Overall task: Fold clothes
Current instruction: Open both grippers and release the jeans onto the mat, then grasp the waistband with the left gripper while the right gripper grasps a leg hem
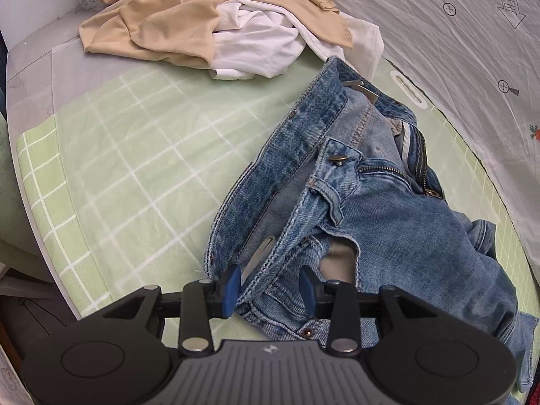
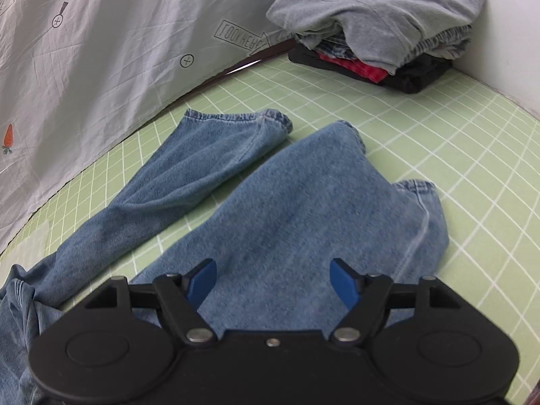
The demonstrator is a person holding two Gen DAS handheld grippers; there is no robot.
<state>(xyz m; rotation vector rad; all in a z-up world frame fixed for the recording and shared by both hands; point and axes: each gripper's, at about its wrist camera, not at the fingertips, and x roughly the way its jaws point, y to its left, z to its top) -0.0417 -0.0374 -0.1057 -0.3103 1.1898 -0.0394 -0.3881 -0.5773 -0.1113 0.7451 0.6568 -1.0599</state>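
A pair of blue denim jeans point(image 1: 364, 202) lies on the green grid-checked mat point(image 1: 135, 155) covering the bench, waistband open and rumpled, fly unzipped, its two legs spread apart toward the far side. The left claw point(image 1: 270, 287) stands partly open over the waistband edge, denim between its blue pads point(image 1: 231, 290) but not pinched. The right claw point(image 2: 273, 280) stands wide open above the nearer leg point(image 2: 303, 209), gripping nothing. Behind the waistband sits a heap of one tan garment point(image 1: 162, 17) and one white garment point(image 1: 260, 44). A folded stack point(image 2: 381, 30), grey on top, occupies the mat's far corner beside a wrinkled grey printed sheet point(image 2: 101, 40).
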